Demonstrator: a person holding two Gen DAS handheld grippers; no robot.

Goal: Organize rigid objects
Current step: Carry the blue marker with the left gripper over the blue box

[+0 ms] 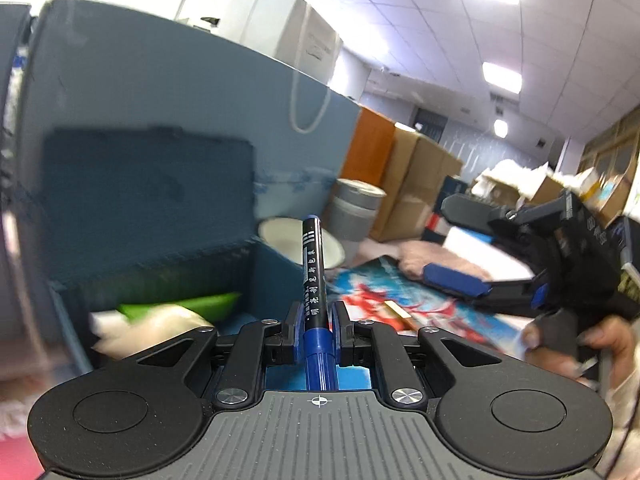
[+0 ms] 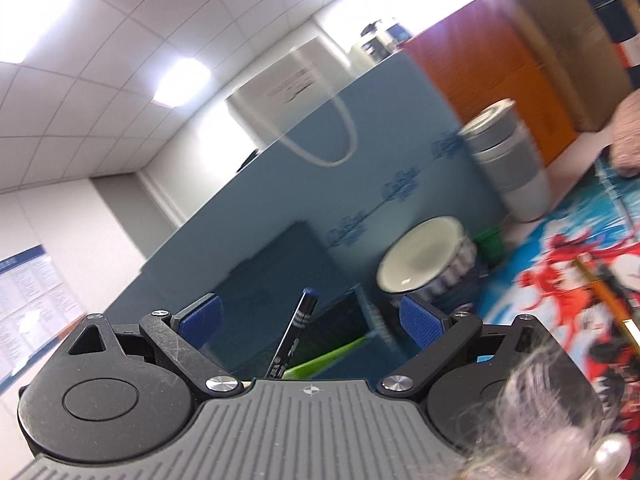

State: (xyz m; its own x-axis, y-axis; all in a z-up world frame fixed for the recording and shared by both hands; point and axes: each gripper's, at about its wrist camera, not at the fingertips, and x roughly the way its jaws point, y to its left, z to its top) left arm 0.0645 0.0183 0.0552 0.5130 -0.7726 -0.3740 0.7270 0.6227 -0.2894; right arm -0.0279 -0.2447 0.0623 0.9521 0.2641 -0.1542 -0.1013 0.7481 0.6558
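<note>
My left gripper (image 1: 316, 322) pinches a black and blue marker pen (image 1: 312, 276) between its pads, the pen standing out forward and up over the open blue storage box (image 1: 152, 208), which holds a green thing (image 1: 192, 306). My right gripper (image 2: 310, 320) stands spread with nothing between its pads, just right of the box above the printed mat (image 1: 400, 292). A white bowl (image 2: 420, 256) sits beside the box, a grey lidded cup (image 2: 504, 160) behind it, all against a big blue paper bag (image 2: 320, 168)
</note>
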